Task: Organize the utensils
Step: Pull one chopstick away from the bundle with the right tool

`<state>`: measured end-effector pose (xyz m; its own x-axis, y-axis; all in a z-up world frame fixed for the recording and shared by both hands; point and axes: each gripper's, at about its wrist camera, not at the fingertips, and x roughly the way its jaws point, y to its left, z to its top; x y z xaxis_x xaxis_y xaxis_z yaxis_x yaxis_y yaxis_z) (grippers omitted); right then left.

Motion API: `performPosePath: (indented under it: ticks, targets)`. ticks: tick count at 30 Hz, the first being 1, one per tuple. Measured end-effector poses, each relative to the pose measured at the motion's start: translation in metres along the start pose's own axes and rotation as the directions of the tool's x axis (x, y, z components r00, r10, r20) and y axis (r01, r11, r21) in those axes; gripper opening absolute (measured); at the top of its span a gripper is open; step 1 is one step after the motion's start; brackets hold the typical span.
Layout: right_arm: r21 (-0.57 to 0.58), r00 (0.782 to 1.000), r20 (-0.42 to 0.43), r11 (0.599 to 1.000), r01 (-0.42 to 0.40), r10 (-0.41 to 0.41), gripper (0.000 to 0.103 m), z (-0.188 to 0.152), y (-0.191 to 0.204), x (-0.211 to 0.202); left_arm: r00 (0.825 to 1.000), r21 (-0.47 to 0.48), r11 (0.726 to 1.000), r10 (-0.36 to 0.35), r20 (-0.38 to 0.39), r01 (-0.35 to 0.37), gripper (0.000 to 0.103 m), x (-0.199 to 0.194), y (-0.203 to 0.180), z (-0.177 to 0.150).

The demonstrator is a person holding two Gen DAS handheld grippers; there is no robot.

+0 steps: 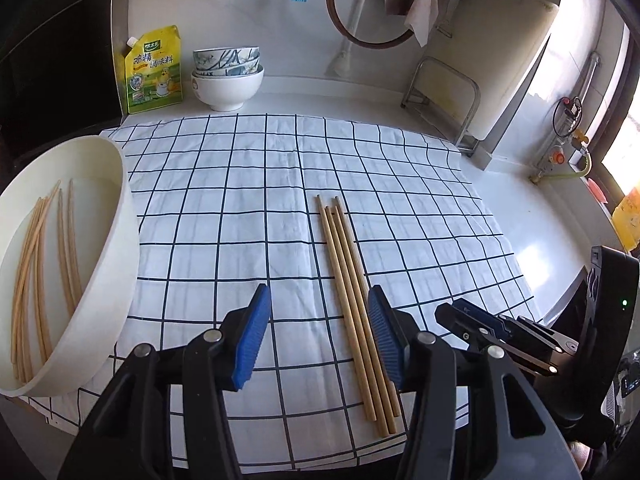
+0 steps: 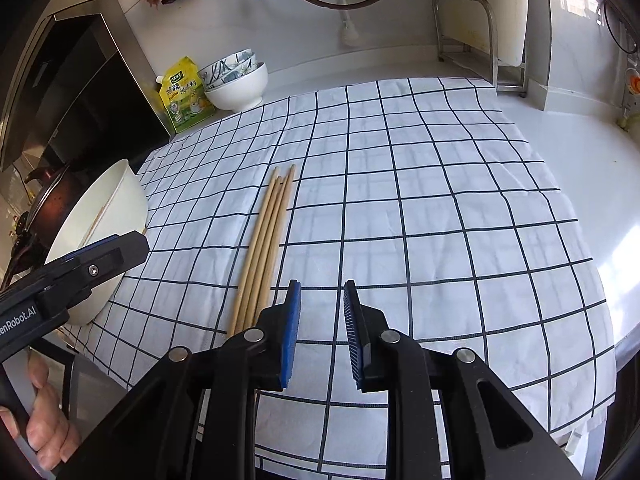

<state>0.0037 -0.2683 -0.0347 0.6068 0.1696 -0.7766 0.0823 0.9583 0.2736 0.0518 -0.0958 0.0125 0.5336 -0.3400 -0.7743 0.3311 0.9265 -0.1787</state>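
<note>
Several wooden chopsticks (image 1: 352, 300) lie side by side on the checked cloth (image 1: 240, 200). My left gripper (image 1: 319, 292) hangs open over their near ends. They run between its jaws, close beside the right pad (image 1: 382, 332), which does not press on them. A white basin (image 1: 120, 216) at the cloth's left edge holds several more chopsticks (image 1: 40, 264). My right gripper (image 2: 323, 284) is just right of the loose chopsticks (image 2: 268, 240), its jaws a narrow gap apart with nothing between them. It also shows at the right of the left wrist view as the right gripper (image 1: 450, 308).
Stacked bowls (image 1: 228, 76) and a yellow seasoning pouch (image 1: 154, 72) stand at the back left against the wall. A metal rack (image 1: 444, 96) with a white board (image 1: 516, 72) stands at the back right. A dark pot (image 2: 48, 196) sits left of the basin (image 2: 120, 200). A hand (image 2: 44, 420) holds the left gripper (image 2: 132, 242).
</note>
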Motion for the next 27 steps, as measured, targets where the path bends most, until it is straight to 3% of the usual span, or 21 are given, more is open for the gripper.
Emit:
performPosePath:
  ticks: [15,27]
  targets:
    - [-0.099,0.998,-0.052,0.994,-0.048,0.043,0.022,-0.015,0.03,0.018,0.997,-0.03,0.997,0.069,-0.038,-0.07,0.05,0.022,0.016,-0.01]
    - [-0.15,0.998,-0.07,0.989,-0.003,-0.008,0.022,-0.016,0.045,0.032,0.995,-0.059,0.995,0.078,-0.062,-0.081,0.05,0.03,0.031,-0.019]
